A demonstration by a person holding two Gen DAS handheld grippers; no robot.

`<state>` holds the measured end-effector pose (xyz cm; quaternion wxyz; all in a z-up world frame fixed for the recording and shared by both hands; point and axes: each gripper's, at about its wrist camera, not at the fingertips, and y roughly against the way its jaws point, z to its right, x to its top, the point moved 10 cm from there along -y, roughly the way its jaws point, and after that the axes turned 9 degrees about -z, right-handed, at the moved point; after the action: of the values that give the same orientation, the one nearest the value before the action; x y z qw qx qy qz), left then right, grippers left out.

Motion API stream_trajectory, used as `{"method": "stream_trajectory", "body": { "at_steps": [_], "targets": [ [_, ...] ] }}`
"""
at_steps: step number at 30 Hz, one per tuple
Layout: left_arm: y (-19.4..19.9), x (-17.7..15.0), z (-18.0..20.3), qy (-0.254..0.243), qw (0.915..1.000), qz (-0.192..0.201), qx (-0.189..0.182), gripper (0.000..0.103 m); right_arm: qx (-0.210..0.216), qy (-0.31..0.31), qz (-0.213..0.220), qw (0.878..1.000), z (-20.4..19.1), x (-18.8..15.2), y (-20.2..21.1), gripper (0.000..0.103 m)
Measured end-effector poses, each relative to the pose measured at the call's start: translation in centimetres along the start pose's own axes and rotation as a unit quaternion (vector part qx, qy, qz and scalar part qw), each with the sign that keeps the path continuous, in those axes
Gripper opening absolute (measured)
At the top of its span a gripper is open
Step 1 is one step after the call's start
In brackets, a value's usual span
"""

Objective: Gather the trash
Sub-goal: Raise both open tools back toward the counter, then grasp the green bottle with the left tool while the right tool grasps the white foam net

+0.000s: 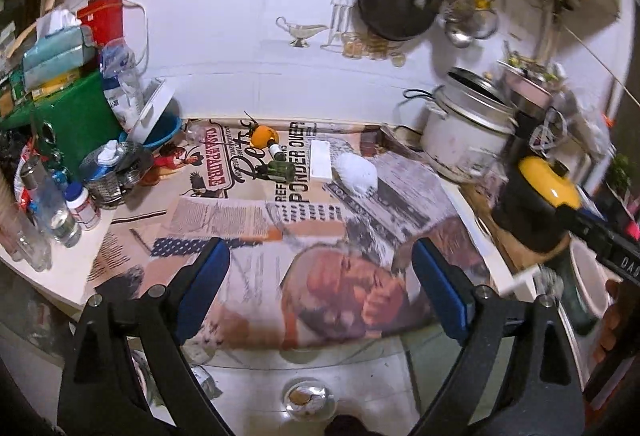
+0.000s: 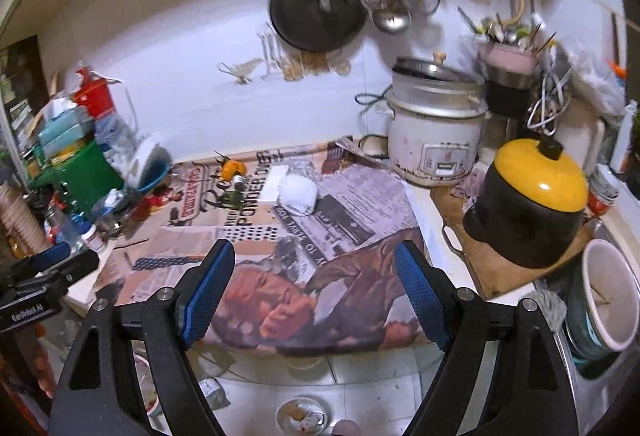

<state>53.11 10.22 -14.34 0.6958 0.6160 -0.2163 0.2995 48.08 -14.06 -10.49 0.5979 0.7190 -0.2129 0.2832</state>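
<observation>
Presently, both tongs hung released and empty over the newspaper-covered counter [image 1: 280, 220]: left tongs [image 1: 320, 268], right tongs [image 2: 316, 284]. Trash lay near the wall: crumpled white wad [image 1: 356, 174], with a white box [image 1: 321, 160] just beside it and a green bottle [image 1: 276, 170] nearby. Advice: take the wad first, jaws straddling it squarely, closing gently so it did not slide on the paper.

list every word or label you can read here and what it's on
"PONDER OVER" – headline on the newspaper covering the counter
"CASAFAIRE", partly blurred – red banner printed on the same newspaper
"GenRobot.AI" – body of the left gripper, right wrist view
"DA…", cut off – body of the right gripper, left wrist view
Newspaper body text, rice cooker panel, pill bottle label: too small or blurred
</observation>
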Motion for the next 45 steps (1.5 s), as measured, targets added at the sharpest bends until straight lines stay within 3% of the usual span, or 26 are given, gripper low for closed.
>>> {"method": "stream_trajectory", "body": {
  "at_steps": [6, 14, 20, 27, 34, 37, 39, 45],
  "targets": [
    [-5.3, 2.3, 0.2, 0.041, 0.9988, -0.023, 0.012, 0.092, -0.009, 0.015, -0.04, 0.999, 3.0, 2.5, -6.1, 0.08],
    [-11.9, 4.7, -2.6, 0.05, 0.9956, -0.067, 0.043, 0.092, 0.02, 0.023, -0.081, 0.996, 1.2, 4.7, -12.8, 0.08],
    [-20.0, 8.5, -5.3, 0.036, 0.9944, -0.096, 0.026, 0.092, 0.006, 0.001, -0.093, 0.996, -0.3, 6.0, -17.0, 0.08],
    [-29.4, 11.2, -7.7, 0.034, 0.9889, -0.143, 0.019, 0.092, 0.007, -0.053, -0.141, 0.989, -1.3, 6.9, -23.4, 0.08],
    [-38.3, 11.2, -9.3, 0.092, 0.979, -0.18, 0.026, 0.092, 0.005, -0.056, -0.163, 0.985, -1.8, 7.1, -28.2, 0.08],
    [-40.7, 11.1, -9.7, 0.108, 0.976, -0.185, 0.038, 0.092, 0.006, -0.053, -0.179, 0.982, -1.8, 6.6, -30.1, 0.077],
    [-41.5, 11.0, -9.7, 0.109, 0.9755, -0.186, 0.047, 0.086, 0.008, -0.05, -0.188, 0.981, -1.8, 6.3, -31.0, 0.071],
    [-41.4, 10.4, -11.0, 0.104, 0.976, -0.181, 0.062, 0.077, 0.031, -0.054, -0.201, 0.978, -2.2, 6.2, -33.2, 0.064]
  ]
}}
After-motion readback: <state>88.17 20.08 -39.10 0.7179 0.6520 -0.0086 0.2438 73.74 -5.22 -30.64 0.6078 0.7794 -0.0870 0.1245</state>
